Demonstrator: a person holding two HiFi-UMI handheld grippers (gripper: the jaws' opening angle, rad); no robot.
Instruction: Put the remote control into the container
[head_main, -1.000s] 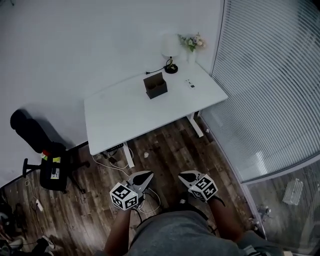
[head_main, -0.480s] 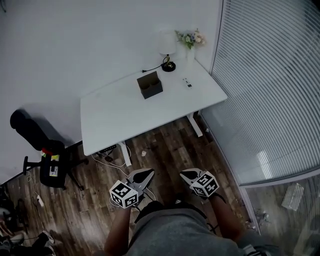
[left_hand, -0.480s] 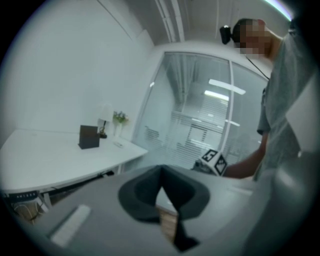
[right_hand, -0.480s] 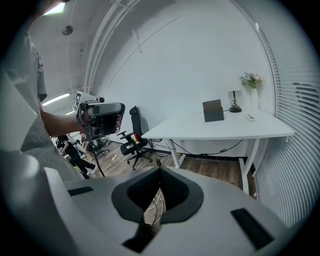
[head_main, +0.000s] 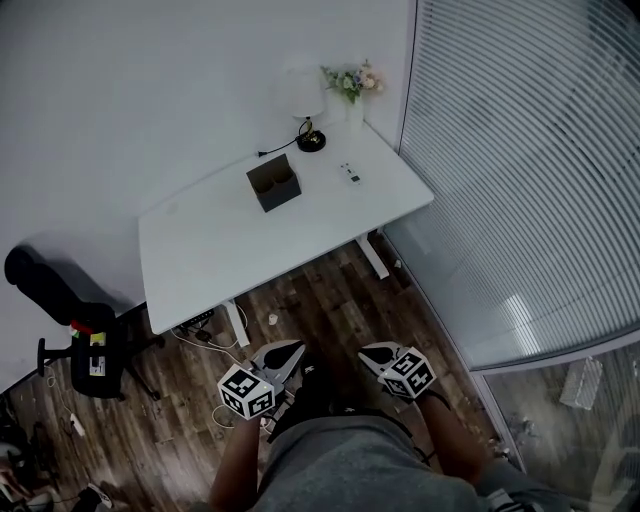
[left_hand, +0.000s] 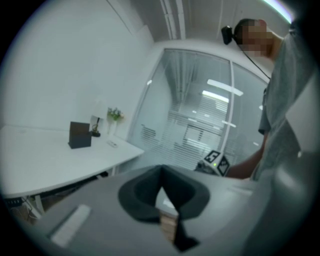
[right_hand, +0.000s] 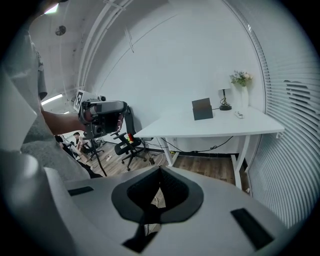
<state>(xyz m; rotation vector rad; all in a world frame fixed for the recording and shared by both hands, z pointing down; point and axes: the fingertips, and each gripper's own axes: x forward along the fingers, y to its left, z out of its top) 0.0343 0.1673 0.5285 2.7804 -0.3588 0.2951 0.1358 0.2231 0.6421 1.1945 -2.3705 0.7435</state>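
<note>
- Approach step: left tongs (head_main: 285, 352) and right tongs (head_main: 372, 354) closed, empty, well apart from tabletop (head_main: 220, 245).
- Next: reach remote control (head_main: 349, 173) near container (head_main: 274, 183); open tongs.

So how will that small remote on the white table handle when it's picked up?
The remote looks small, thin and flat, so it is probably light, rigid and unlikely to roll. Lying flat on the smooth table, it may slide when nudged and offer little edge to grip.
</note>
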